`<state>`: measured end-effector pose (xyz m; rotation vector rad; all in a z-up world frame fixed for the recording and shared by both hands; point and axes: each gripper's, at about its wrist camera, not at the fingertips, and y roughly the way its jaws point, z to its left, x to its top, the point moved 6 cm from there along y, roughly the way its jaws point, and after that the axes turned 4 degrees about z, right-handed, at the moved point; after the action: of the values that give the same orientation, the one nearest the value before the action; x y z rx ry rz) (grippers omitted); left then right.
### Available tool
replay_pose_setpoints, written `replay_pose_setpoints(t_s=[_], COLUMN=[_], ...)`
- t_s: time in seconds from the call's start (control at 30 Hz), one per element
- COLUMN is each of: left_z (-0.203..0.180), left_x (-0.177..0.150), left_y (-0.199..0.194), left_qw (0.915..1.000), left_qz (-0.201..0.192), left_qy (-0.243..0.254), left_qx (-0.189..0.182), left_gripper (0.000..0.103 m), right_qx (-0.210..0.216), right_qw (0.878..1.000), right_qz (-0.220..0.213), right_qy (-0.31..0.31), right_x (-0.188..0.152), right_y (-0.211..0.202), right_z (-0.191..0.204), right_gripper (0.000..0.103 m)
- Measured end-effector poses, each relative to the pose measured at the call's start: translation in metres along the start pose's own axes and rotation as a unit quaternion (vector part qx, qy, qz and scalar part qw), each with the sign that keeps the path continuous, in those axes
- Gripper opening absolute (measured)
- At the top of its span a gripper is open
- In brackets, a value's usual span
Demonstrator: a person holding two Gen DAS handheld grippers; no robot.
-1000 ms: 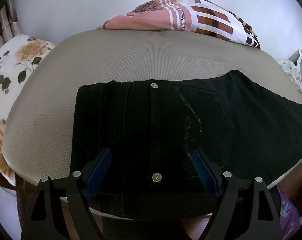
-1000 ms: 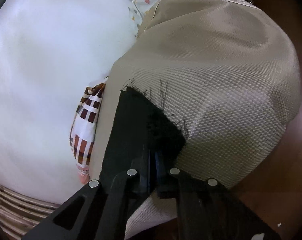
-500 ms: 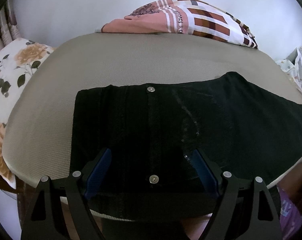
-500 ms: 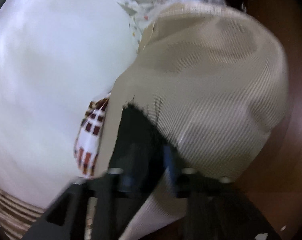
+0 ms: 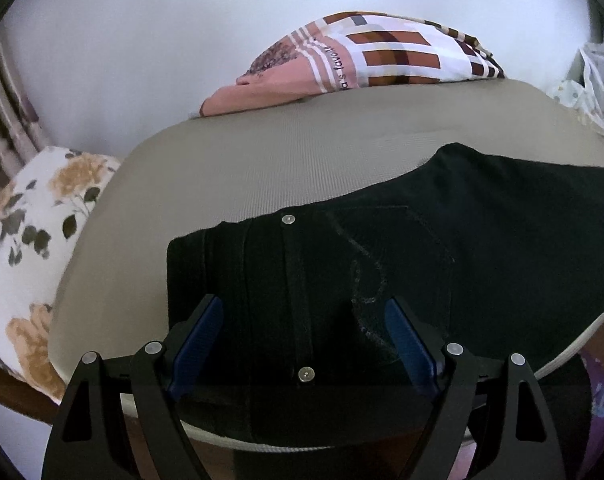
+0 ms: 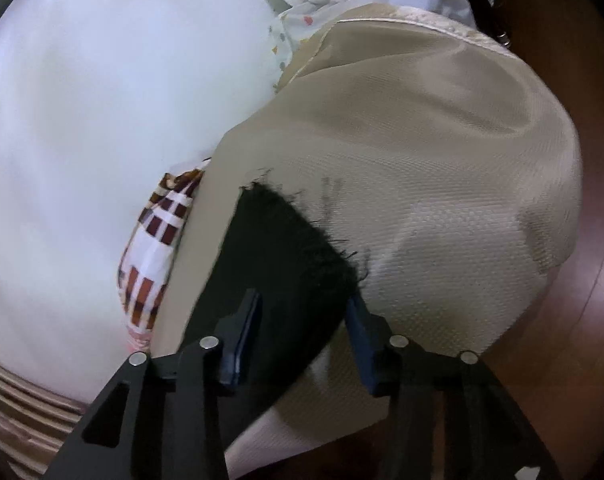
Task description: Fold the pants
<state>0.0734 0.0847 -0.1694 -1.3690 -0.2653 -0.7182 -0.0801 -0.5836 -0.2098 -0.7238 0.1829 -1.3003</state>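
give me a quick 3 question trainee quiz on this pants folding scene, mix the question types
1. True or false: the left gripper is clamped on the black pants.
2. Which end of the pants lies in front of the right gripper? A) the waistband B) the frayed hem C) a belt
3. Fill in: the pants lie on a beige ____.

Key
1. False: its jaws stand wide apart above the waist end.
2. B. The jaws have just been moving and now stand apart, with the cloth between them but not pinched.
3. Cushion.
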Motion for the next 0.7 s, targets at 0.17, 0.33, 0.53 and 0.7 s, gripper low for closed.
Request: replay_pose_setpoints(t_s=[0.17,0.33,0.53,0.7], left_z=[-0.002,-0.002,-0.005,-0.004], left_x=[0.000,-0.001,-0.004,-0.003], left_y=[-0.003,-0.004,-0.002,-0.002], left_qw=[1.0000,1.0000,1.0000,1.0000], left_qz=[-0.005,-0.005,0.002,-0.001], left_qy=[0.006,0.006,0.005,0.003], left_qx=[0.003,0.004,0.003,-0.001], left_gripper=[0.084,0.086,0.086,0.086], right_qx=[0.003,0.040,0.030,0.044], right_qw=[1.000,0.998,0.998,0.997], right_qz=[0.004,-0.008,0.055,0.047], right_qy=[0.025,0.058,0.028,0.033], right_x=[0.003,0.009,-0.010,-0.011], right_y=[0.012,0.014,0.034,0.031], right_z=[-0.005,-0.010,0.001,-0.002], right_gripper=[0.042,0.046,0.011,0.013])
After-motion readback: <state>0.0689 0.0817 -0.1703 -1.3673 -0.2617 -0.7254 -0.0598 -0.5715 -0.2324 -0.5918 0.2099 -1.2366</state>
